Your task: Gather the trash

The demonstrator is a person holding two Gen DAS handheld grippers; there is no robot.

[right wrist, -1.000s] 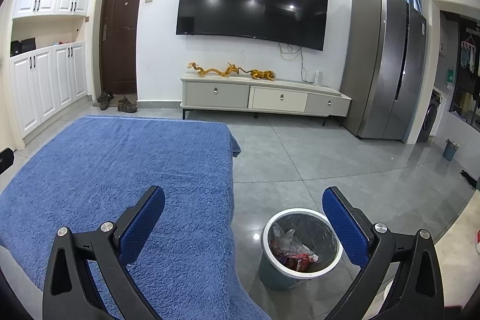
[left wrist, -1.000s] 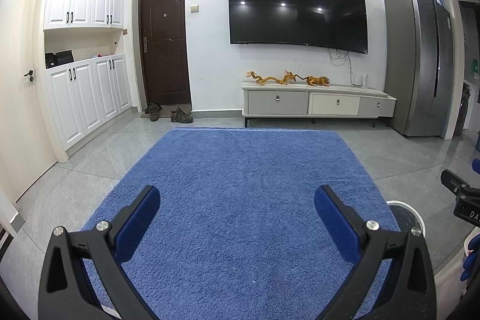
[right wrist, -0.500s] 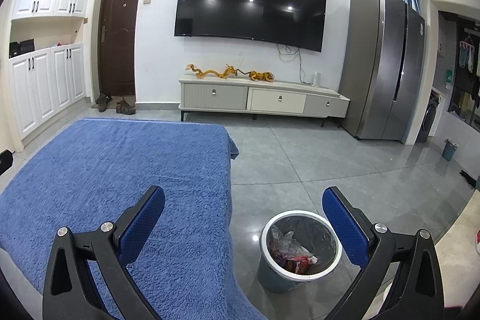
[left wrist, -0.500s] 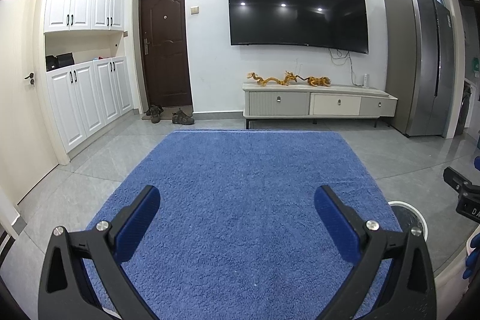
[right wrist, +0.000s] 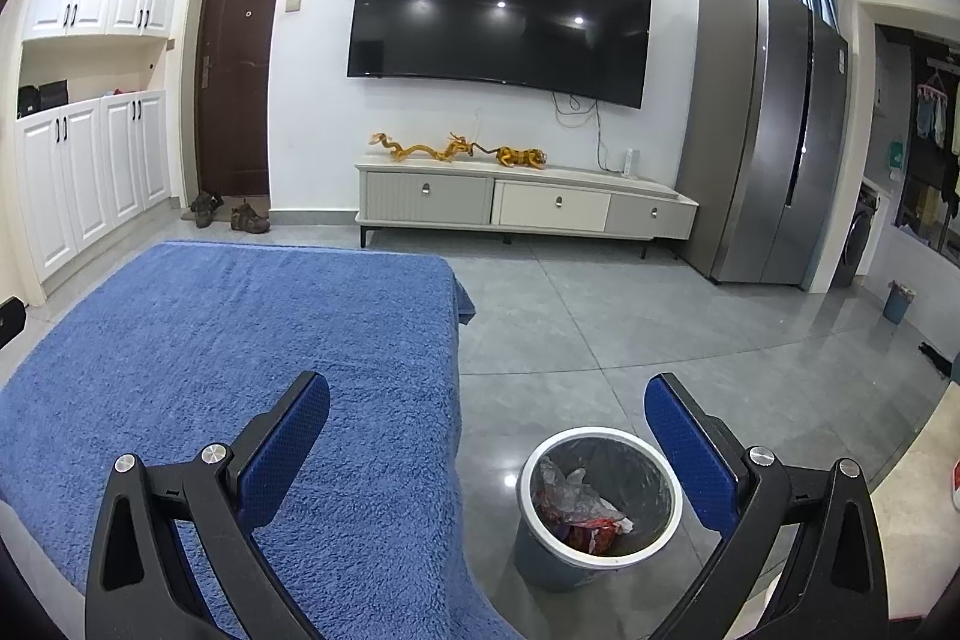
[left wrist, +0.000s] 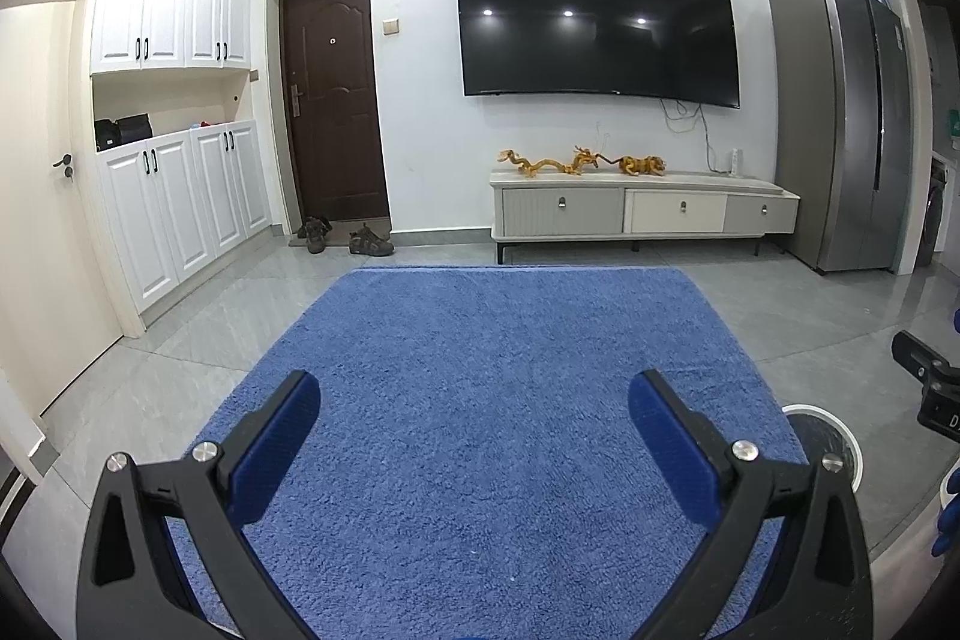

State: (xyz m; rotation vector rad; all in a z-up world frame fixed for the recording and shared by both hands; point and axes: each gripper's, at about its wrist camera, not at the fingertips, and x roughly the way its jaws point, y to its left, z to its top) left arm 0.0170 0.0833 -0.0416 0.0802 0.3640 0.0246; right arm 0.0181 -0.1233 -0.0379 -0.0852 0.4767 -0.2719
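Both views in turn: my left tool (left wrist: 474, 421) is gaping wide over the bare blue fleece tabletop (left wrist: 498, 340). My right tool (right wrist: 487, 427) is gaping wide, empty, above the trash bin (right wrist: 600, 511) holding crumpled wrappers (right wrist: 579, 505); swinging low risks toppling it.

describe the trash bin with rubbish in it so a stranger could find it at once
Start at the blue blanket; just off its right edge, on the grey tile floor, stands the trash bin. It is round and dark with a white rim, holding crumpled plastic and red wrappers, unlike the small bin far off.
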